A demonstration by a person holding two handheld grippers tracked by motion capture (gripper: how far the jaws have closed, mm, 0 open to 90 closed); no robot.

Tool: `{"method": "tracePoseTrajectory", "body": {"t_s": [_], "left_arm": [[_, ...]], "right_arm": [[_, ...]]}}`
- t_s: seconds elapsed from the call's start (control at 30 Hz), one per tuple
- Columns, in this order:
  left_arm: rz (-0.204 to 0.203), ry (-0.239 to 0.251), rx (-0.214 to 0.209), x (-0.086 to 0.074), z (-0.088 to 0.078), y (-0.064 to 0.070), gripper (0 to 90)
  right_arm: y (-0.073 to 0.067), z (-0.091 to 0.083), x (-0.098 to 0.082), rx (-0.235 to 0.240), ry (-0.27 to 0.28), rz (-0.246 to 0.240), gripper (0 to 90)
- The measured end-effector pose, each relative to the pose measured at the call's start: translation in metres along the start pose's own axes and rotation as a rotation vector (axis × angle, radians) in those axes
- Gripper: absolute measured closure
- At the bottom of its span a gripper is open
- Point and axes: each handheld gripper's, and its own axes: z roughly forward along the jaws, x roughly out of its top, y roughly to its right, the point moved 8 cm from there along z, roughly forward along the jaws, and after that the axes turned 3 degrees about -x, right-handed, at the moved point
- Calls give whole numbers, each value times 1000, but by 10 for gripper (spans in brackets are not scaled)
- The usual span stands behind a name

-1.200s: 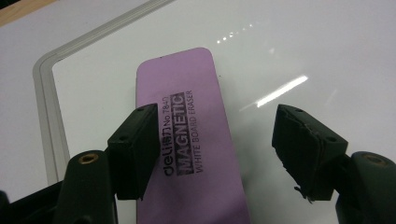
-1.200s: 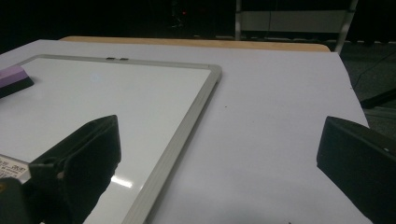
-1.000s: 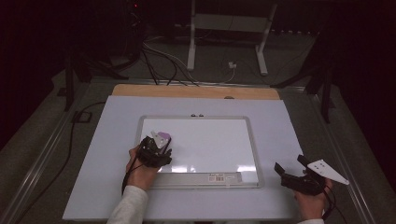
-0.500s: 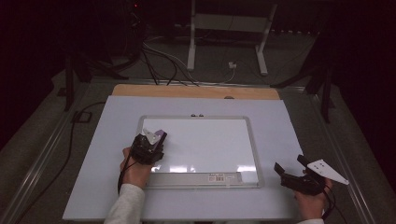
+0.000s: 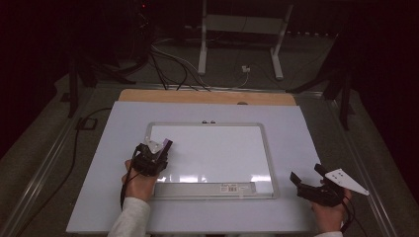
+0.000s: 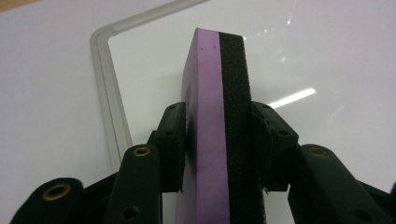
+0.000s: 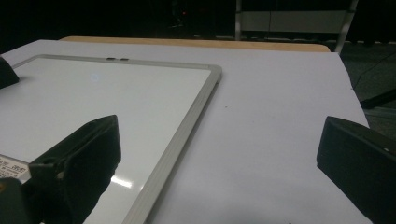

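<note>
The whiteboard eraser [image 6: 219, 116], purple foam backed with a black felt pad, stands on edge over the left part of the whiteboard [image 5: 217, 153], near its frame. The left gripper [image 5: 157, 148] has just been closing and now clamps the eraser between its jaws. The right gripper [image 5: 307, 178] rests on the white table [image 5: 296, 123] beside the whiteboard's right edge, jaws spread wide with nothing between them.
</note>
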Motion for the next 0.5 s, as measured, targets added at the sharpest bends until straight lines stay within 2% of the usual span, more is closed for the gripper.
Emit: {"method": "tracePoseTrajectory", "body": {"t_s": [0.23,0.5], "left_arm": [[-20,-5,-22,-11,-12,1,619],[-36,-16,-19,-25,-28,5,622]], "right_arm": [[-1,0,0,2,0,-2,1],[-2,1,0,4,2,-3,1]]}}
